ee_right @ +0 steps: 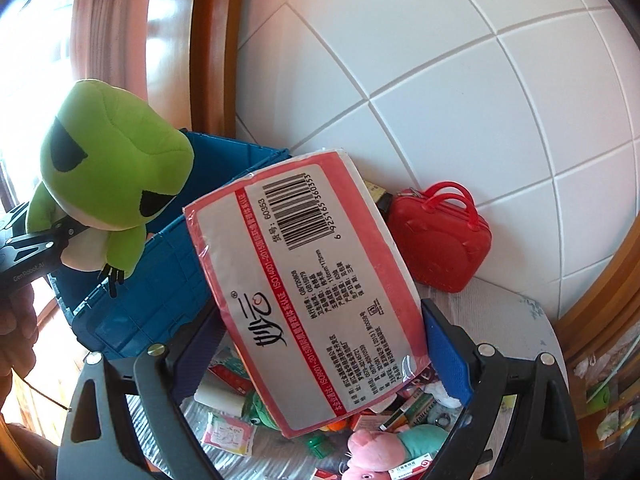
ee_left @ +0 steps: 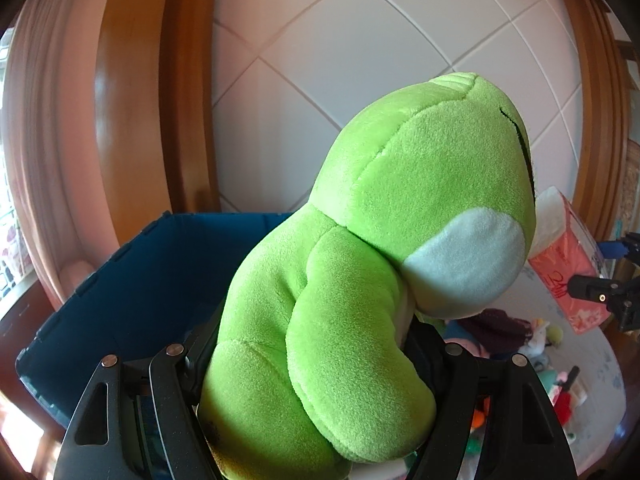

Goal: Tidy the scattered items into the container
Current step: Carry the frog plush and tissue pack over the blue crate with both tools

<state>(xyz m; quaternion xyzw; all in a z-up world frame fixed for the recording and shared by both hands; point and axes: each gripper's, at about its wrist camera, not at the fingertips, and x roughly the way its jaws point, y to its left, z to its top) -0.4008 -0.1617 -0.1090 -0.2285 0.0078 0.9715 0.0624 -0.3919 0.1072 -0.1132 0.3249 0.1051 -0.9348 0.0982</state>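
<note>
Grippers were both raised above the table, each closed on one item. In our left wrist view, the left gripper (ee_left: 316, 364) clamped the green frog plush (ee_left: 360, 260) at its lower body, fingers pressed in on both sides. From the right wrist view we saw that same gripper (ee_right: 68, 232) entering from nine o'clock, with a bare hand (ee_right: 16, 320) behind it, holding the frog just over the near rim of the blue container (ee_right: 168, 280).

The right gripper (ee_right: 320, 344) held the red tissue pack (ee_right: 308, 292) between its blue pads (ee_right: 446, 356), barcode face toward the camera. In the left view we saw the pack (ee_left: 568, 264) at three o'clock, beside the frog's head.

The frog's long axis ran from six o'clock up toward one o'clock in the left view, head tipped to the right and facing away from the camera. The pack's long axis ran from six o'clock toward twelve, leaning slightly left at the top.

Below lay a pale table (ee_right: 520, 312) strewn with small items, among them a pink plush (ee_right: 372, 452). A red case (ee_right: 436, 236) stood at two o'clock against the white tiled wall (ee_right: 480, 80). Wooden frames (ee_right: 212, 40) bordered the tiles.
</note>
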